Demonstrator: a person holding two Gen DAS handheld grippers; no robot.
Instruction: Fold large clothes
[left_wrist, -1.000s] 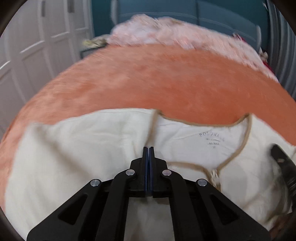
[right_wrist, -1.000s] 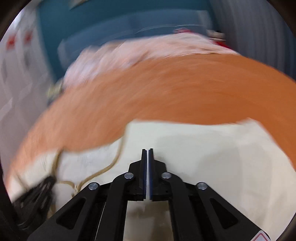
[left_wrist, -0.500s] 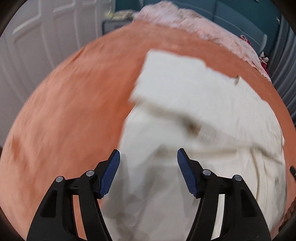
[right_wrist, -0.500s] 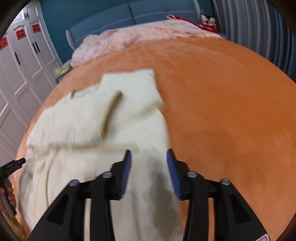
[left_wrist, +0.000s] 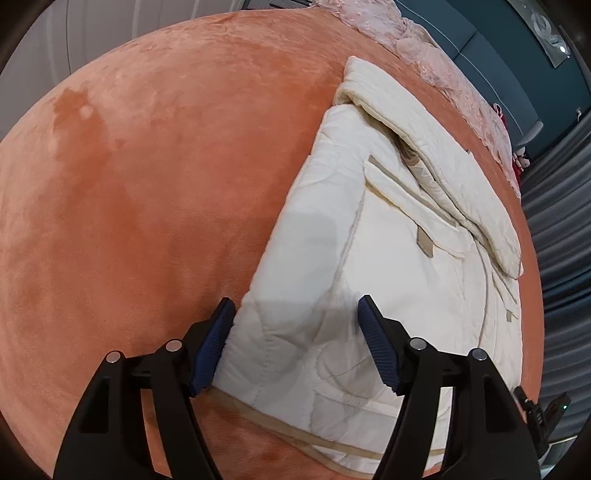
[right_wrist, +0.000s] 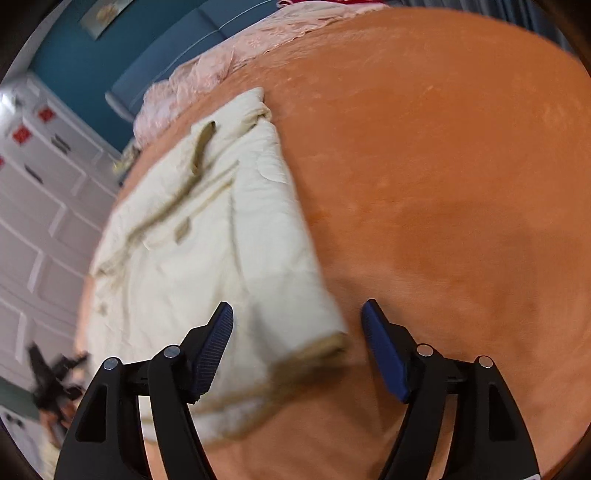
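A second ago both pairs of jaws were clenched over the cream fabric near its neckline; since then the views have swung across the bed (left_wrist: 140, 192) and the cream quilted garment (left_wrist: 369, 258) lies released on the orange blanket, folded lengthwise with a sleeve laid across its far end. The left gripper (left_wrist: 295, 347) stands open above the garment's near corner. The right gripper (right_wrist: 297, 347), whose jaws have just been opening, hangs unclenched over the tan-trimmed hem, gripping nothing.
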